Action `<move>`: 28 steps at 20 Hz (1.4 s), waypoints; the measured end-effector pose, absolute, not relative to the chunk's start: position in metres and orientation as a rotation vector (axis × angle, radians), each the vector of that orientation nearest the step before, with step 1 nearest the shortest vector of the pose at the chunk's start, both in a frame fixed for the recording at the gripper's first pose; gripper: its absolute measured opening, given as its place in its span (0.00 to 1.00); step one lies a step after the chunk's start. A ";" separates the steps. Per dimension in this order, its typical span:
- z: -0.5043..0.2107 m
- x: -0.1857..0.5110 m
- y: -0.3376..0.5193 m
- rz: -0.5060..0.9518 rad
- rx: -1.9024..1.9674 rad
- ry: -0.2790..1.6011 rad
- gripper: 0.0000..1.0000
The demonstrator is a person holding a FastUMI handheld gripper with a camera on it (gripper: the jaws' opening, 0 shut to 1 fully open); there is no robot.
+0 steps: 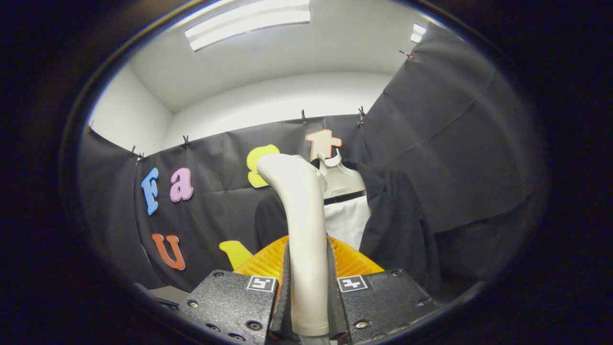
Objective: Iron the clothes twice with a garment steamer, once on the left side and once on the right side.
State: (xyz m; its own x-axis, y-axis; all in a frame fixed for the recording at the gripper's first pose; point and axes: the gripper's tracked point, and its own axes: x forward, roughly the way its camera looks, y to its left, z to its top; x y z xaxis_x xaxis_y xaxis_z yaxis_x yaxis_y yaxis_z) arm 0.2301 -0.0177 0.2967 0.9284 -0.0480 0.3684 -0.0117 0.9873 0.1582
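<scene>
My gripper (307,292) is shut on the cream handle of the garment steamer (302,211), which rises upright between the two fingers and curves off at its top. Beyond the steamer a dark jacket (397,225) hangs on a pale hanger (340,179) over a white inner garment (348,221). The jacket's left half is partly hidden behind the steamer handle. The steamer head itself is not visible from here.
An orange ribbed part (352,261) fans out just behind the fingers on both sides of the handle. Black cloth walls (455,143) close the booth behind and to the right of the jacket. A white ceiling with strip lights (249,24) is overhead.
</scene>
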 end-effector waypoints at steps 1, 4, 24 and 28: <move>0.296 0.234 -0.018 -0.024 0.139 -0.388 0.34; 0.297 0.249 -0.025 -0.087 0.085 -0.420 0.34; 0.193 0.281 -0.015 -0.301 0.003 -0.253 0.34; 0.170 0.277 -0.011 -0.304 -0.009 -0.217 0.34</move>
